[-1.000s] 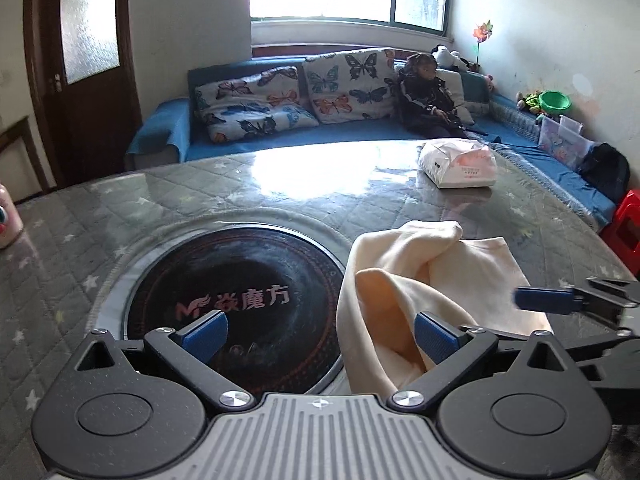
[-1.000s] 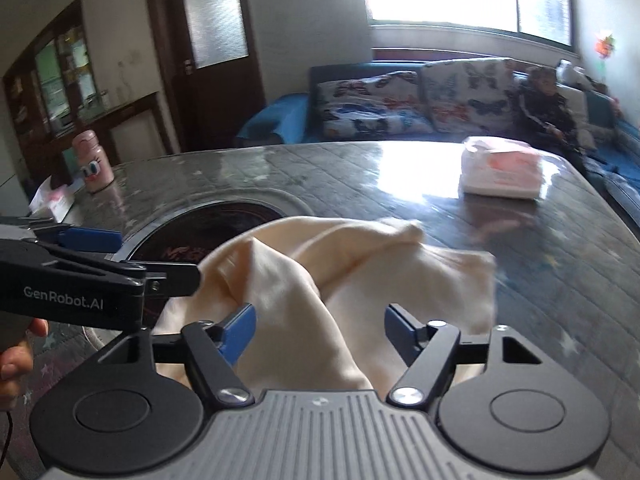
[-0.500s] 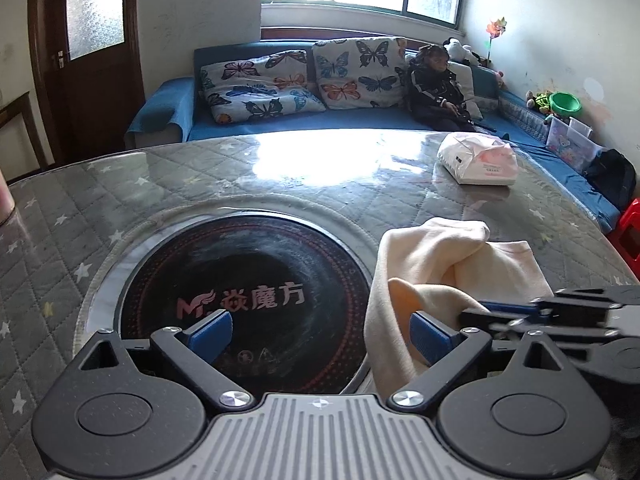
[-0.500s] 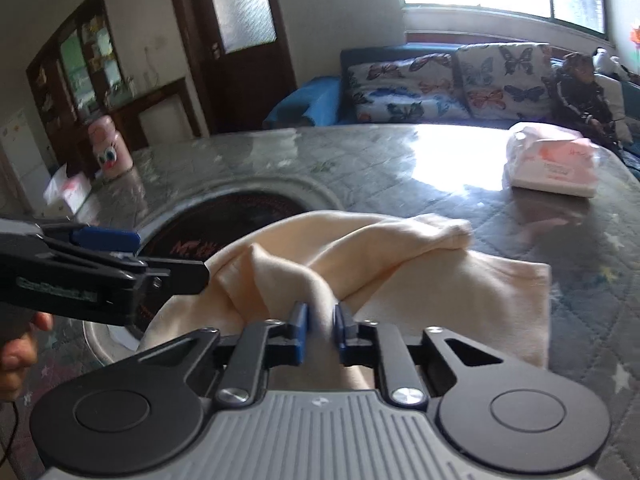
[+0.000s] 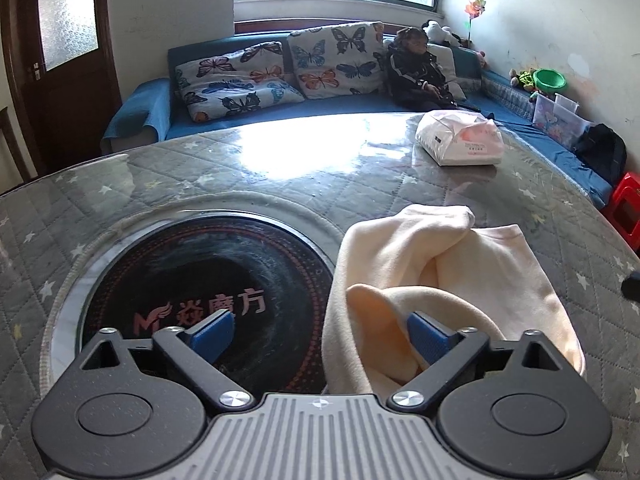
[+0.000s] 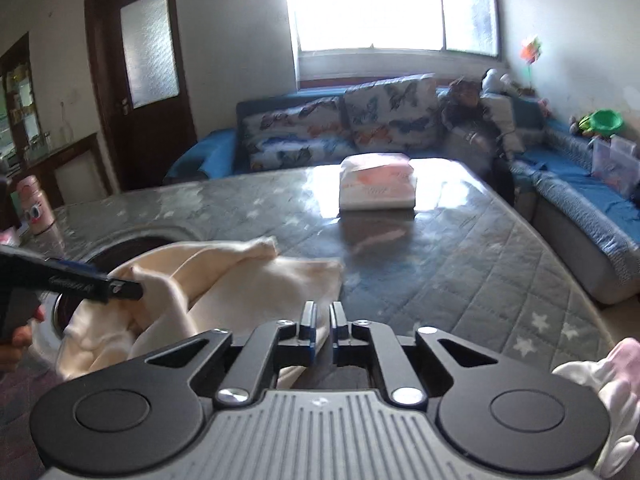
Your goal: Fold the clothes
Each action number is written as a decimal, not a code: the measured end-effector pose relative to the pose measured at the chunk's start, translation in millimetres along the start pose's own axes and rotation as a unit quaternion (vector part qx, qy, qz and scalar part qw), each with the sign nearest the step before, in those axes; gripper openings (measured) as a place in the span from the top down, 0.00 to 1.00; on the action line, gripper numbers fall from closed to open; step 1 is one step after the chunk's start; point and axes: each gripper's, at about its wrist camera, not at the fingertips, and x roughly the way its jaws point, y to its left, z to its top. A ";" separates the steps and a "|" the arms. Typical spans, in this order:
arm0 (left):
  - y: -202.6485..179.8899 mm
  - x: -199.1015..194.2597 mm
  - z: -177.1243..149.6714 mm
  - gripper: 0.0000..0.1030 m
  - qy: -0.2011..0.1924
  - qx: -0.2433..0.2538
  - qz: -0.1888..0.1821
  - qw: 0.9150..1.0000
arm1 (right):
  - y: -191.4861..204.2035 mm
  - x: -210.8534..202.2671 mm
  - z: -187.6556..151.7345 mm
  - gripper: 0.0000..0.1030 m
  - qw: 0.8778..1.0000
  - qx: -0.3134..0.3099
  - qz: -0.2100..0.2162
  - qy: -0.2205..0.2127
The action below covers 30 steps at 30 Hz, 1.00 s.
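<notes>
The counter (image 5: 280,184) is wearing a grey quilted cover with stars under a glossy sheet, and a dark round plate (image 5: 208,292) is sitting in its middle.

Nearest in the left wrist view, the left tool (image 5: 320,334) is standing wide open. Its right pad is touching a raised fold of the cream garment (image 5: 432,280); its left pad is hanging over the dark plate, gripping nothing. The garment is lying crumpled at about 2 o'clock from this tool, partly over the plate's rim.

In the right wrist view, the right tool (image 6: 322,330) is nearly closed, with only a narrow slit between the pads. I cannot tell if a thin edge of the garment is caught there; the cloth is lying at 9 to 10 o'clock and seems to pass under the left finger.

Farther away, a white wipes pack (image 5: 460,142) is resting on the counter at 1 o'clock, and a blue sofa (image 5: 280,108) with butterfly cushions is standing behind.

The risk, I think: the left tool may close on several layers at once, because the fold is bunched, and the fold would become crooked. The glossy cover may also let the cloth slide.
</notes>
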 end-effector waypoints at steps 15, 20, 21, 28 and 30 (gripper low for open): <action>23.3 4.8 -3.2 0.42 0.011 -0.009 -0.010 1.000 | 77.7 90.2 18.3 0.56 0.987 -0.077 0.134 0.051; 22.4 2.3 -1.7 0.41 0.005 -0.007 -0.010 1.000 | 91.4 106.1 14.6 0.77 0.980 -0.089 0.161 0.075; 21.5 1.9 -0.6 0.38 0.004 -0.005 -0.010 1.000 | 94.7 106.7 12.4 0.88 0.980 -0.099 0.152 0.076; 14.7 -0.6 6.8 0.30 -0.006 0.005 -0.009 1.000 | 71.5 52.0 2.2 0.93 0.992 -0.107 0.068 0.007; 12.6 -1.2 9.1 0.30 -0.009 0.009 -0.009 1.000 | 63.4 34.5 -0.6 0.93 0.993 -0.107 0.043 -0.016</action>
